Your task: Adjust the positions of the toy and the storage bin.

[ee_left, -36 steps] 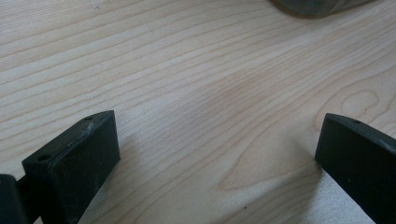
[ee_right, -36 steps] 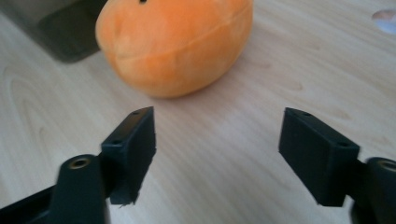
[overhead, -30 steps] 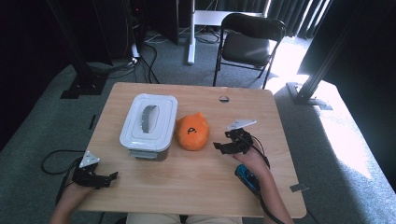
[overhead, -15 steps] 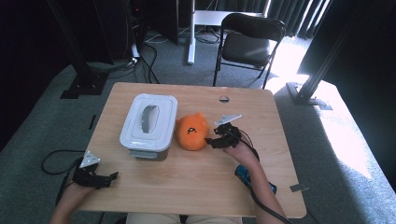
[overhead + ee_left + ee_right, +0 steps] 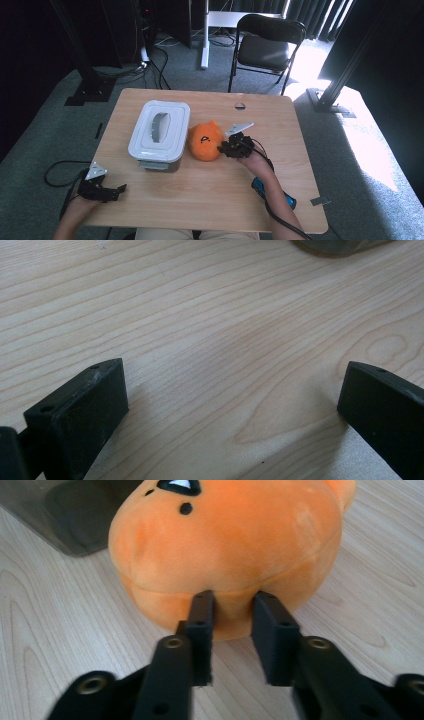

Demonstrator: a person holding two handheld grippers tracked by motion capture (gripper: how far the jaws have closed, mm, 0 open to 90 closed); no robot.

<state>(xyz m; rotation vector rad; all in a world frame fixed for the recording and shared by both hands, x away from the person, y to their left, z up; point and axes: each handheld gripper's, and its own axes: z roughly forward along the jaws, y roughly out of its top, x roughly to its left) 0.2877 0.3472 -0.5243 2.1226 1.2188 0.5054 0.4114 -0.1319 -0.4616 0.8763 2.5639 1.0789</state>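
Right gripper view: the right gripper (image 5: 232, 600) is seen with its jaws just closed in on a pinched fold at the lower edge of the orange plush toy (image 5: 235, 545), which rests on the table (image 5: 210, 190) beside the lidded container (image 5: 160, 132). The left gripper (image 5: 232, 405) is held wide open over bare wood, nothing between its jaws.

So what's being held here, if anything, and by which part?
The right gripper pinches a fold of the orange plush at its lower edge. The left gripper is open over bare table, holding nothing.
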